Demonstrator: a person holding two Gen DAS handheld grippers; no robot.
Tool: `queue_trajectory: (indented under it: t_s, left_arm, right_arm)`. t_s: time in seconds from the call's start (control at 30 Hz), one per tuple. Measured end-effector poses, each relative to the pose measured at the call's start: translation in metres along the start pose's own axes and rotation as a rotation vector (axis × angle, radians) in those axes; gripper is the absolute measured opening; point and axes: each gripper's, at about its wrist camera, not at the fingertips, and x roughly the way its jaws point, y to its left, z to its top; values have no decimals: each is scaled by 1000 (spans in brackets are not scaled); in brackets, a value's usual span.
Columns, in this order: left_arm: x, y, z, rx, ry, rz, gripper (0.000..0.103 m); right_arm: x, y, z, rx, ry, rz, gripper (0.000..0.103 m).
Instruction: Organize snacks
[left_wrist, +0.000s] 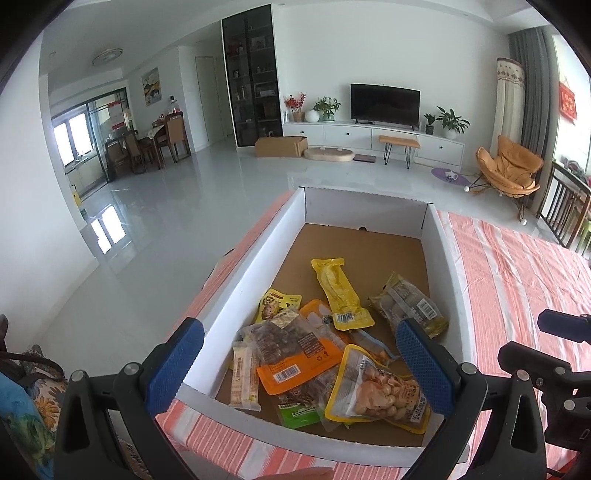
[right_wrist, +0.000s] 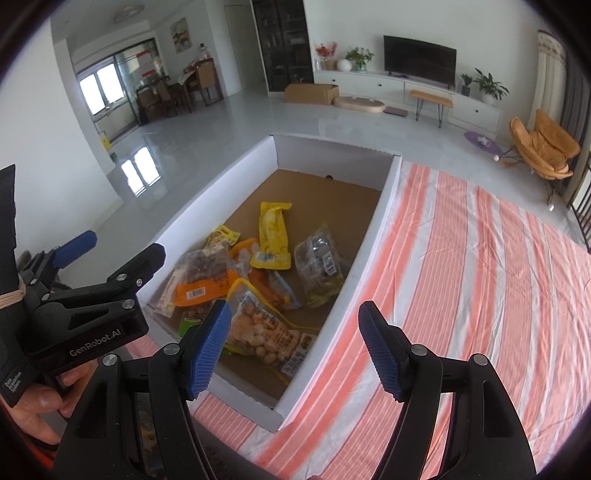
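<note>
Both grippers hang over a white box (left_wrist: 255, 258) of snack packets. At the bottom of the left wrist view, the left gripper (left_wrist: 299, 354) has its blue fingers wide apart and empty, straddling the box's near left wall. The heap lies just beyond, a yellow packet (left_wrist: 341, 291) lying lengthwise away. The right gripper (right_wrist: 295, 343) is spread and empty. A striped cloth (right_wrist: 461, 277) covers the surface; behind is a living room.

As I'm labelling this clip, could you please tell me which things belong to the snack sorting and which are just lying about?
Job:
- white box
- yellow packet
- orange packet
- nut packet
- left gripper
- right gripper

Lying about:
- television
- orange chair
- cardboard box
</note>
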Motion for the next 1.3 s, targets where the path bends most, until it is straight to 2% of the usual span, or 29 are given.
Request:
queue_trajectory:
  t_s: [0.13, 0.27, 0.37, 0.53, 1.3]
  left_arm:
    - [1, 1, 0, -16, 25, -21, 103]
    - [1, 1, 2, -23, 18, 14, 103]
    - [0, 4, 4, -31, 15, -8, 103]
    - [1, 6, 3, -16, -2, 39, 103]
    - [6, 14, 4, -31, 3, 33, 103]
  right_arm:
    - [1, 2, 0, -2, 4, -1, 75]
    - [3, 4, 0, -10, 10, -1, 75]
    - [4, 6, 1, -11, 11, -1, 75]
    - [4, 9, 4, -16, 9, -5, 75]
    - [6, 17, 8, -39, 19, -16, 75]
